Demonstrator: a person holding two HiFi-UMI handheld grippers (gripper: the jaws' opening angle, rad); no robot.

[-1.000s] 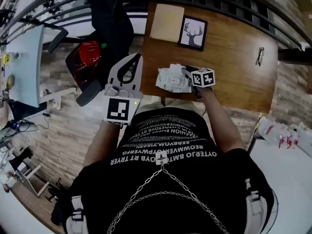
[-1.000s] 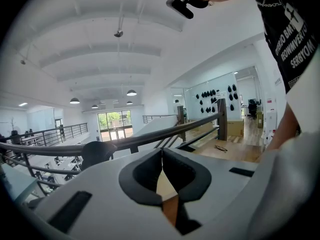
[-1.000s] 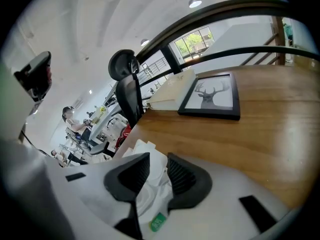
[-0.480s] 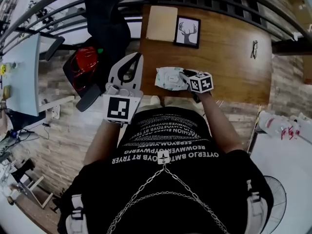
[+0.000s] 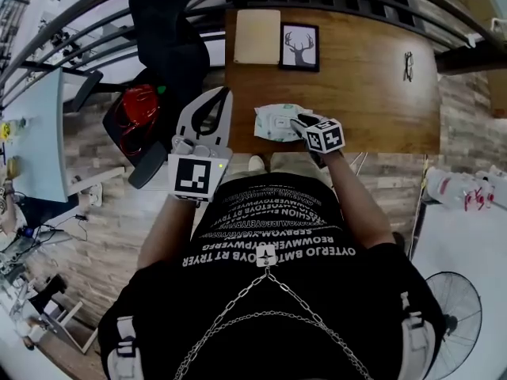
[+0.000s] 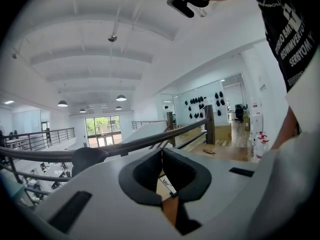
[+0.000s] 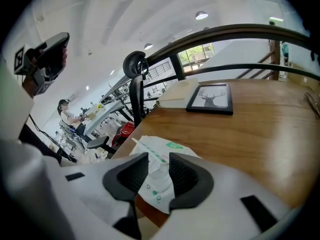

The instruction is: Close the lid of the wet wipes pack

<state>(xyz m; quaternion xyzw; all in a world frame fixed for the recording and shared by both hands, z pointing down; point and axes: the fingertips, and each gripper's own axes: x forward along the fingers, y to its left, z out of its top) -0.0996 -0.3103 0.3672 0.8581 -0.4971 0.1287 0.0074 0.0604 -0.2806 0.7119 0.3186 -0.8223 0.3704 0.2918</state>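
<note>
The wet wipes pack, white with green print, lies flat on the wooden table near its front edge. My right gripper hovers over the pack's right end, pointing down at it. In the right gripper view the pack shows through the gap and beyond the jaws. The right gripper has its jaws opening, and the pads do not press the pack. My left gripper is held off the table's left side with nothing in it. In its own view the left gripper is shut.
A framed deer picture and a beige pad lie at the table's far side, with spectacles at the far right. A black chair and a red bag stand left of the table. A railing runs behind.
A second ago the pack looked bunched up under the right gripper; now it lies flat. The right gripper has drawn back a little, its jaws wider. The left gripper has hardly moved.
</note>
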